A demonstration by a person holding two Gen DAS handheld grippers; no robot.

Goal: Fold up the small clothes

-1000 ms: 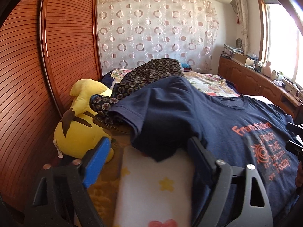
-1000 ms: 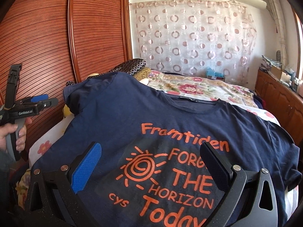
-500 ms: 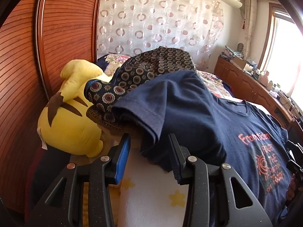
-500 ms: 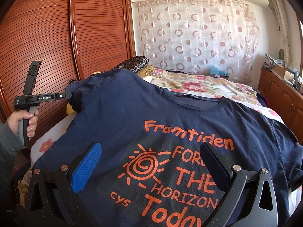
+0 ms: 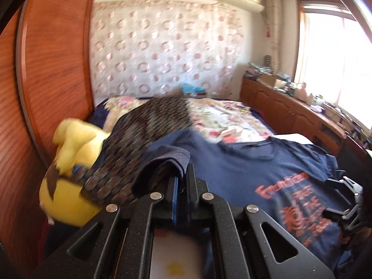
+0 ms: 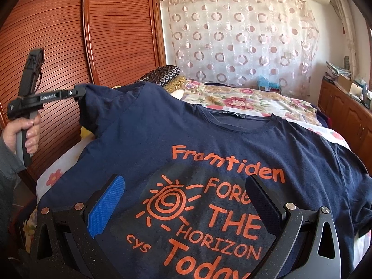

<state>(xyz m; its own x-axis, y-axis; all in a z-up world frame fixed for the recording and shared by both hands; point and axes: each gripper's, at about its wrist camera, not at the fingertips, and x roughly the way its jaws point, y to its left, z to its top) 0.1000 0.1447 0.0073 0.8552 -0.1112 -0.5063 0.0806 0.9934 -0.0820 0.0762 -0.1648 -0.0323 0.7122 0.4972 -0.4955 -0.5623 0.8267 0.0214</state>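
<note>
A navy T-shirt (image 6: 209, 130) with orange print lies face up on the bed. It also shows in the left wrist view (image 5: 232, 162). My left gripper (image 5: 180, 181) is shut on the shirt's left sleeve (image 5: 167, 160) and holds it lifted off the bed. In the right wrist view the left gripper (image 6: 79, 91) pinches the sleeve tip (image 6: 93, 97) at the far left, raised. My right gripper (image 6: 183, 200) is open and empty, low over the printed chest.
A yellow plush toy (image 5: 69, 176) and a dark patterned cloth (image 5: 139, 134) lie at the bed's left by the wooden wardrobe (image 6: 69, 46). A floral bedspread (image 6: 244, 102) lies beyond. A wooden cabinet (image 5: 290, 116) runs along the right wall.
My left gripper closed on the shirt's left sleeve and lifted it up. My right gripper stayed open over the print.
</note>
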